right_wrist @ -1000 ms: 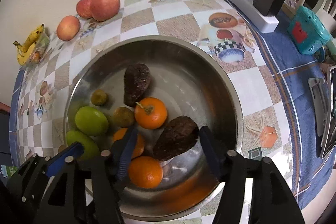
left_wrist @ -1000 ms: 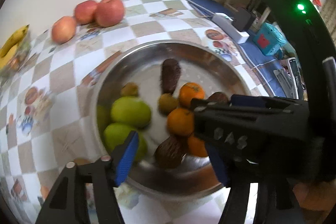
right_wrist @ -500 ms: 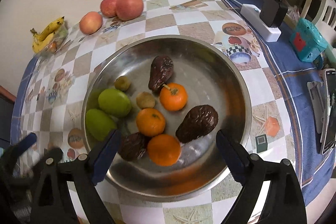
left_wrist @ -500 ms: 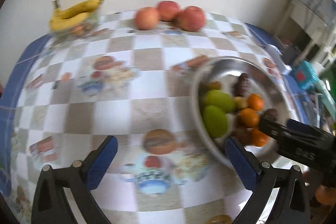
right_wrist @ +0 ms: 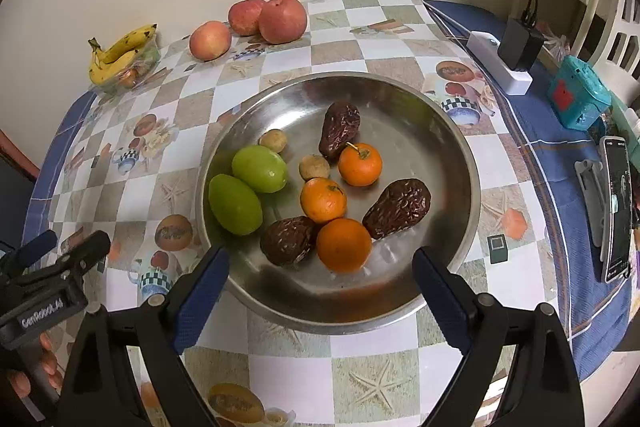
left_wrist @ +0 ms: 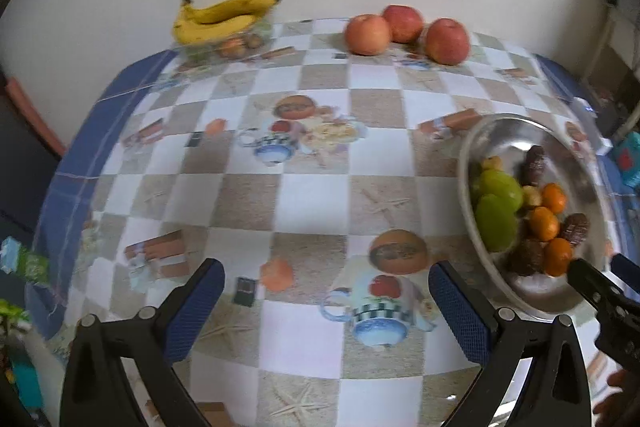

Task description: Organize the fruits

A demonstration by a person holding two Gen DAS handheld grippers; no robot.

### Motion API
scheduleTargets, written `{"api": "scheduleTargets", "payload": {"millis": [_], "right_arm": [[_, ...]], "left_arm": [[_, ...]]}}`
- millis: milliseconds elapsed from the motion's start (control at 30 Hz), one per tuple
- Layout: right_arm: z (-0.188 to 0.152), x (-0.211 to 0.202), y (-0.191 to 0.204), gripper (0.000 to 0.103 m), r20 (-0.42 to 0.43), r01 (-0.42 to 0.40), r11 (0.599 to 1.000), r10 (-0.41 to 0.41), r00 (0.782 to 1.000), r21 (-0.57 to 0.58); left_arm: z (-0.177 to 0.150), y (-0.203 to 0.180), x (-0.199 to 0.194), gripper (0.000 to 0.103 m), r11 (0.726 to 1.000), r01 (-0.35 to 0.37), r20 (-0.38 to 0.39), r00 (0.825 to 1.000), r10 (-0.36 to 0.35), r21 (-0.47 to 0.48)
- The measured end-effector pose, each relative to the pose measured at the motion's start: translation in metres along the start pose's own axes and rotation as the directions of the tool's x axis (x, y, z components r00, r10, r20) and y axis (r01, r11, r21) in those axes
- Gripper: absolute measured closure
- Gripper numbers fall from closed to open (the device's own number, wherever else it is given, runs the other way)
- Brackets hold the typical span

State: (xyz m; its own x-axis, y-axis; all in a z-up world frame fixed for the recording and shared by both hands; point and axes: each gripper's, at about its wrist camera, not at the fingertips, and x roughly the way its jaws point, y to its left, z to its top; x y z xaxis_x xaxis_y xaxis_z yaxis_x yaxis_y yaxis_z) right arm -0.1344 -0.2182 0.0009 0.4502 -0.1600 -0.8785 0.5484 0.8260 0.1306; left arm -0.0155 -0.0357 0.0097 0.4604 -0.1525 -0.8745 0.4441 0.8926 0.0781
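A steel bowl (right_wrist: 448,131) on the checked tablecloth holds two green mangoes (right_wrist: 248,187), three oranges (right_wrist: 344,199), three dark wrinkled avocados (right_wrist: 396,207) and two small brown fruits (right_wrist: 314,167). Three red apples (right_wrist: 264,21) and a banana bunch (right_wrist: 120,51) lie at the table's far edge. My right gripper (right_wrist: 320,291) is open and empty over the bowl's near rim. My left gripper (left_wrist: 326,307) is open and empty above the tablecloth, left of the bowl (left_wrist: 504,131); the apples (left_wrist: 404,31) and bananas (left_wrist: 224,17) lie ahead of it.
A white power strip with a black adapter (right_wrist: 508,55), a teal box (right_wrist: 580,95) and a phone (right_wrist: 616,207) sit on the blue cloth at the right. The bananas rest on a clear dish with small fruit (left_wrist: 236,45). The wall runs behind the table.
Both grippers pulled back from the bowl and opened wide. The left one swung left over the tablecloth. A third avocado now lies in the bowl by the oranges.
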Motion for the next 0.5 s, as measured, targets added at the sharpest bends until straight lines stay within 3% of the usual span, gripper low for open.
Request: {"api": "scheduleTargets", "payload": {"millis": [267, 500], "right_arm": [[-0.003, 0.0026, 0.0044, 0.01, -0.012, 0.006, 1.0, -0.006, 1.0, -0.026], [-0.0034, 0.0029, 0.0047, 0.01, -0.014, 0.005, 1.0, -0.006, 1.0, -0.025]], "left_arm": [[-0.0033, 0.0023, 0.0034, 0.0, 0.998, -0.059, -0.032, 0.998, 0.059, -0.002], [-0.0067, -0.0009, 0.0005, 0.0, 0.998, -0.062, -0.033, 0.997, 0.063, 0.019]]}}
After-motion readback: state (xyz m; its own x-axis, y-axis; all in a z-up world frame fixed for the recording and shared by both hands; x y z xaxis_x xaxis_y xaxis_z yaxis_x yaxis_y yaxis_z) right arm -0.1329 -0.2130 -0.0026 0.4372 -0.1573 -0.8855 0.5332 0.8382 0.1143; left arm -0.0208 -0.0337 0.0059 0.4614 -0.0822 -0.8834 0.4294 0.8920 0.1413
